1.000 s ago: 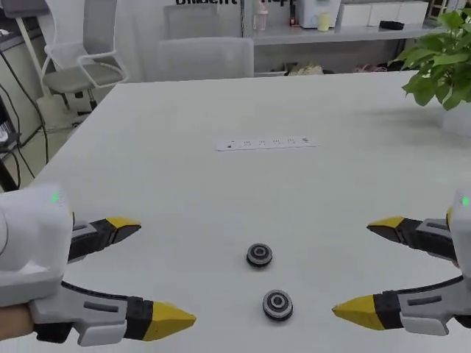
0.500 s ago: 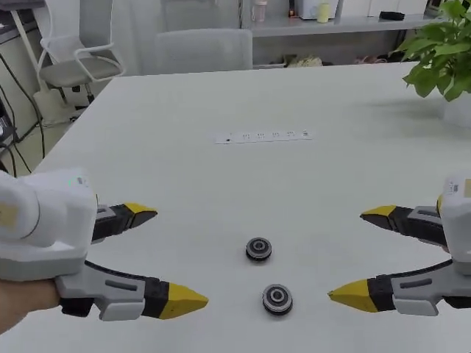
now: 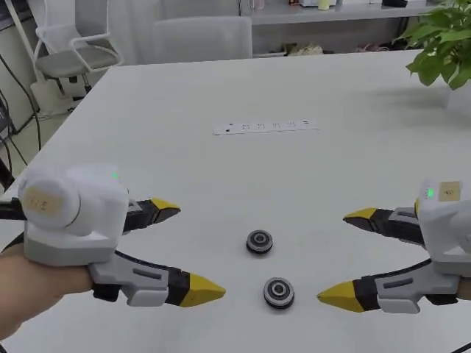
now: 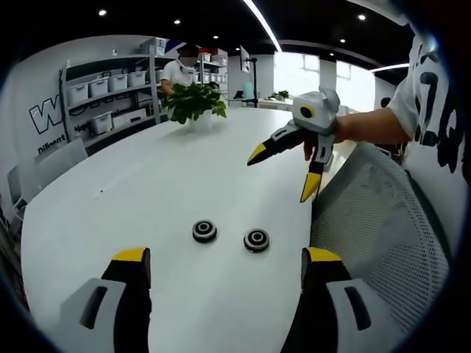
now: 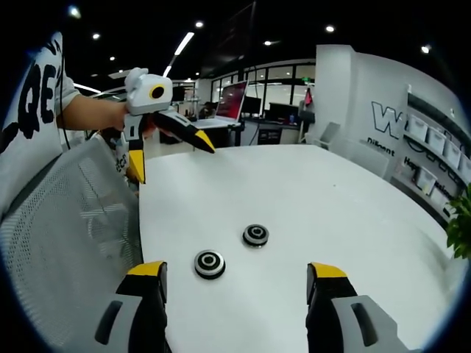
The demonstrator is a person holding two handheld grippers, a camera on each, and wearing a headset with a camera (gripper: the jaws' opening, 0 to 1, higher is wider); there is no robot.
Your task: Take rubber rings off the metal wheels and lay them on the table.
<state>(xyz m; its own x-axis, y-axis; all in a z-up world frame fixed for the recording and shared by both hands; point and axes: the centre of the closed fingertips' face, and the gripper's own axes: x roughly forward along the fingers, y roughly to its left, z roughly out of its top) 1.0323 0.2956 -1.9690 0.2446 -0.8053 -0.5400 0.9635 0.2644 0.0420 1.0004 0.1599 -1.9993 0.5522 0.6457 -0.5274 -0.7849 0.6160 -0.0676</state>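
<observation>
Jaws of the left gripper and the right gripper stand spread and empty, pointing inward at two wheels lying flat on the table between them, the near wheel slightly closer to the right gripper, the far wheel to the left gripper.

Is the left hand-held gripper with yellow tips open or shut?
Open. The left hand-held gripper has its two yellow-tipped jaws wide apart, gripping nothing.

Black-silver wheels; white table; left gripper, right gripper yellow-tipped
</observation>
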